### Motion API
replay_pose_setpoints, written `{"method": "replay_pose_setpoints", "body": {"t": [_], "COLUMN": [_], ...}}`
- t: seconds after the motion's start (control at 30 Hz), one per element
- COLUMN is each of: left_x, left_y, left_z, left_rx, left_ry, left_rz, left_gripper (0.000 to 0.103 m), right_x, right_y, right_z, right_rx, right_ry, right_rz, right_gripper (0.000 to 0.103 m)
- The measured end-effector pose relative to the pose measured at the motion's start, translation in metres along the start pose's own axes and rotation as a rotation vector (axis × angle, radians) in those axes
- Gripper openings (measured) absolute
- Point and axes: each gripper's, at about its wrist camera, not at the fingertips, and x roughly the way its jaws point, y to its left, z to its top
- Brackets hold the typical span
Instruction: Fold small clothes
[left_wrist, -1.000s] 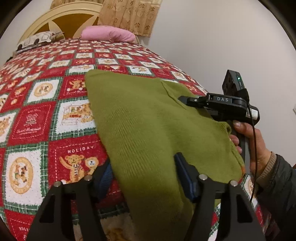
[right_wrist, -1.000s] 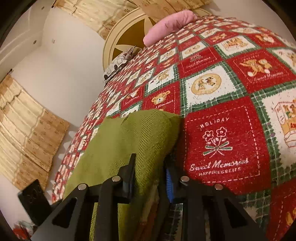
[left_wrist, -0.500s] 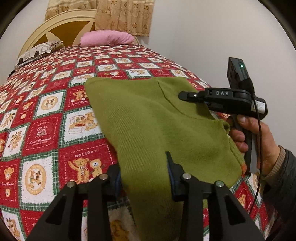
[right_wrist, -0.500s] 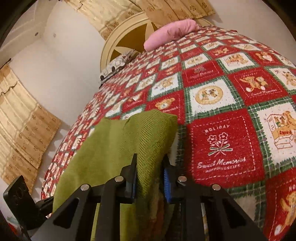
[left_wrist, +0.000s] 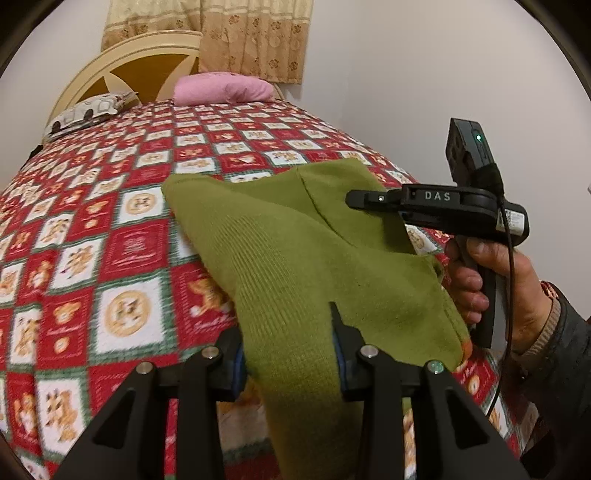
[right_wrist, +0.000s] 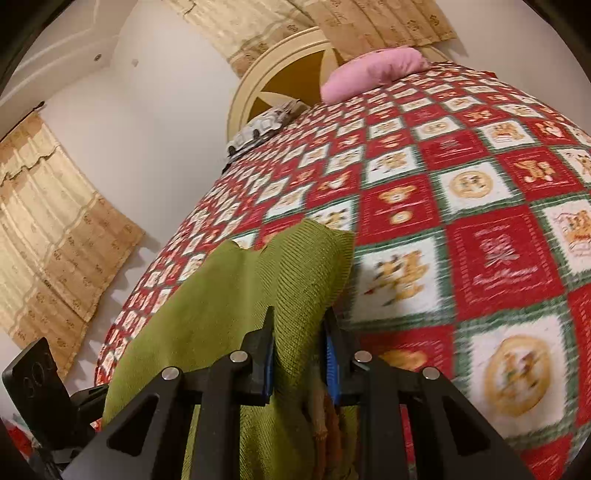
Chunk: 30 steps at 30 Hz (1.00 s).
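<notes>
A small green knit garment (left_wrist: 288, 251) lies partly on the bed, its near edge raised off the blanket. In the left wrist view my left gripper (left_wrist: 286, 332) is shut on a fold of that edge, the cloth hanging down between the fingers. My right gripper (right_wrist: 300, 317) is shut on another bunched part of the same garment (right_wrist: 221, 306), with an orange trim showing below its pads. The right gripper's body (left_wrist: 436, 206) and the hand (left_wrist: 491, 280) holding it appear right of the cloth. The garment's far edge still rests on the blanket.
The bed carries a red, white and green teddy-bear blanket (left_wrist: 122, 258). A pink pillow (left_wrist: 225, 88) and a patterned pillow (left_wrist: 88, 112) lie by the cream headboard (left_wrist: 122, 74). A white wall runs close along the bed's right side. Curtains (right_wrist: 55, 229) hang behind.
The left jaws have closed onto the green cloth. Both grippers have risen and drawn back, lifting the garment's near edge off the blanket.
</notes>
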Motion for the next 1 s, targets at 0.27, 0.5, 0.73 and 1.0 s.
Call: {"method": "replay_pose_setpoints", "body": {"t": [0.27,0.5,0.73,1.0], "left_x": [-0.037,-0.063,-0.091,-0.123], "left_y": [0.028,0.054,0.078,0.104], "left_z": [-0.021,-0.039,-0.055,-0.075], "left_rx": [-0.035,-0.075,-0.1,-0.131], "left_ry": [-0.025,-0.048,-0.072,-0.105], "left_rz": [0.051,0.085,0.114,0.171], "left_gripper": [0.037,0.037,0.037,0.037], "right_x": [0.016,0.038,0.055,0.08], "right_y": [0.052,0.092,0.128,0.174], "right_z": [-0.022,-0.037,-0.048,-0.058], "right_rx": [-0.041,-0.064,-0.103,-0.138], "right_ry": [0.024,0.057,0.087,0.121], "right_rz": [0.07,0.133,0.18,0.244], "right_gripper": [0.022,0.022,0.022,0.022]}}
